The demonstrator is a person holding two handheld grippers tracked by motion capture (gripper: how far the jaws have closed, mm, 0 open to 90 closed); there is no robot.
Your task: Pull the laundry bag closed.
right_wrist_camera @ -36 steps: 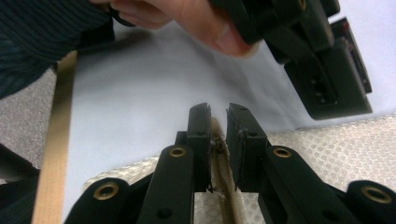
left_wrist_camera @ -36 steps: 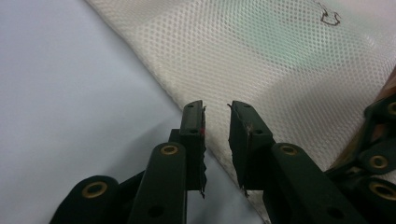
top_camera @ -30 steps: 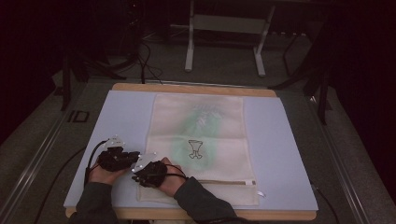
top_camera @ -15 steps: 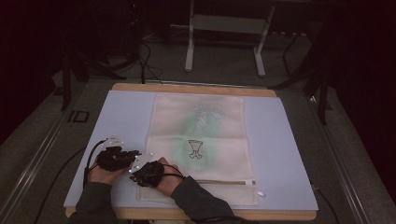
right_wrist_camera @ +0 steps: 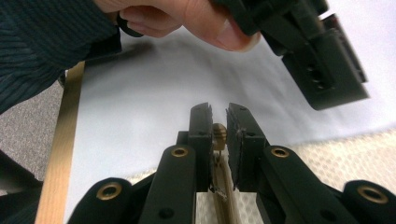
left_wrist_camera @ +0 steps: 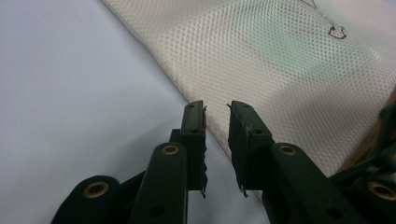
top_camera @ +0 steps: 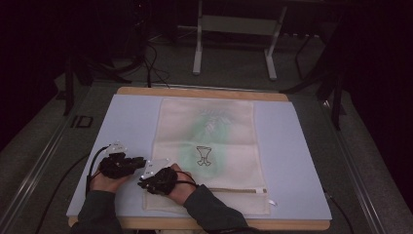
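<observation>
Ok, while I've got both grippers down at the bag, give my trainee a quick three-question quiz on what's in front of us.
1. True or false: the right gripper has its jaws on either side of the brass zip pull.
2. The left gripper sits at which part of the mesh bag?
A. Its far end
B. Its left edge, near the person
C. Its right edge
3. Fill in: the bag lies flat on a pale ____ mat.

Key:
1. True. The pull stands in the narrow gap between the jaws; whether they pinch it is unclear.
2. B. The left gripper's jaws stand apart over the edge, holding nothing.
3. Blue.
</observation>
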